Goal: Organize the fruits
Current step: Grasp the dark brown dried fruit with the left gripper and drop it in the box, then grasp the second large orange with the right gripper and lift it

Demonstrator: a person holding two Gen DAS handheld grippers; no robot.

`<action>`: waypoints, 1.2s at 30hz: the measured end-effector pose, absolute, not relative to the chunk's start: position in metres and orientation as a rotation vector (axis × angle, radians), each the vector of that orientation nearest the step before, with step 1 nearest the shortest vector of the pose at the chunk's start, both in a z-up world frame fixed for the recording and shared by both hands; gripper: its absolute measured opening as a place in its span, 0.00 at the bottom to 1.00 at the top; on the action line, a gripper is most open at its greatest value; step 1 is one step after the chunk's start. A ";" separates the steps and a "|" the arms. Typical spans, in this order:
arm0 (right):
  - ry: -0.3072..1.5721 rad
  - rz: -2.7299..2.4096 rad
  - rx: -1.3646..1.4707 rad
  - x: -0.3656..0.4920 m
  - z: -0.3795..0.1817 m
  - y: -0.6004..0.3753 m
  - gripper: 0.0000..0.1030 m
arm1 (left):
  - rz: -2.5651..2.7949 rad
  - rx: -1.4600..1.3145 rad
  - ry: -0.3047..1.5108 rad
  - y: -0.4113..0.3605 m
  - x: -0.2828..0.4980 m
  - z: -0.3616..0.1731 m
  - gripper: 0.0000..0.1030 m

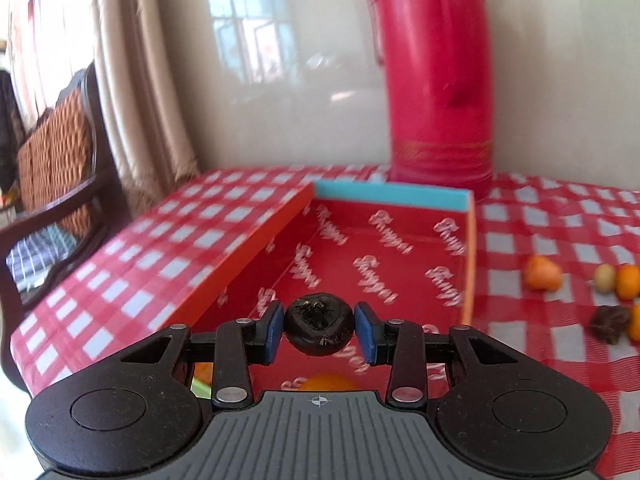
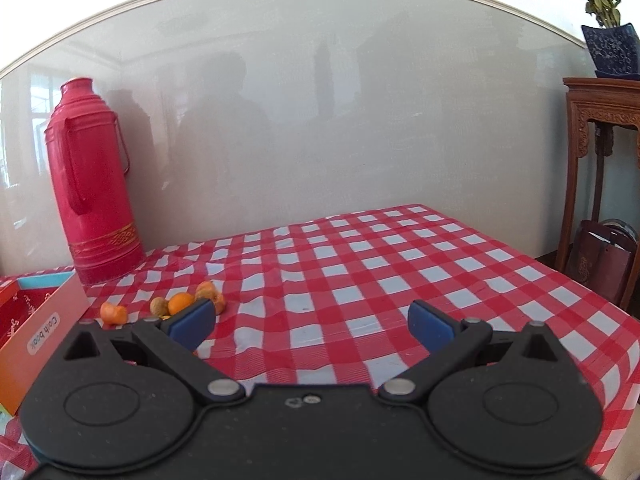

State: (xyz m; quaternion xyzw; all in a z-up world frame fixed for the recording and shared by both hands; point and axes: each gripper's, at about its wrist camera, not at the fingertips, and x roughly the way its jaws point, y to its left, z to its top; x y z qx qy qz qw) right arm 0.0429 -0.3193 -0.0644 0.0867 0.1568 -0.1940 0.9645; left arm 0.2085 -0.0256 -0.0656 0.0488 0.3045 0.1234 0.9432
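My left gripper (image 1: 319, 330) is shut on a dark, wrinkled round fruit (image 1: 319, 322) and holds it over the open red box (image 1: 400, 240). An orange fruit (image 1: 330, 382) lies in the box under the gripper. Loose fruits lie on the checked cloth to the right of the box: small orange ones (image 1: 542, 274), a yellowish one (image 1: 604, 277) and a dark one (image 1: 610, 322). In the right wrist view the same cluster of orange fruits (image 2: 182, 302) lies beside the box (image 2: 38, 328). My right gripper (image 2: 310, 326) is open and empty above the cloth.
A tall red thermos (image 1: 434, 80) stands behind the box against the wall, also in the right wrist view (image 2: 94, 184). A wooden chair (image 1: 60, 168) stands at the table's left. A carved wooden stand (image 2: 604, 152) with a potted plant (image 2: 608, 40) is at the right.
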 end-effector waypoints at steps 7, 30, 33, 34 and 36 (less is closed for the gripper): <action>0.341 -0.337 0.116 0.060 -0.064 -0.289 0.94 | 0.293 0.035 0.700 -0.002 0.220 -0.075 0.39; 0.575 -0.182 0.148 0.147 -0.089 -0.252 0.68 | 0.399 -0.061 0.498 0.080 0.172 -0.046 0.95; 0.609 -0.200 0.187 0.155 -0.094 -0.256 0.67 | 0.412 -0.069 0.503 0.087 0.173 -0.046 0.95; 0.620 -0.205 0.192 0.156 -0.096 -0.257 0.61 | 0.415 -0.072 0.504 0.089 0.172 -0.047 0.95; 0.638 -0.203 0.202 0.159 -0.099 -0.257 0.50 | 0.422 -0.075 0.506 0.092 0.172 -0.047 0.95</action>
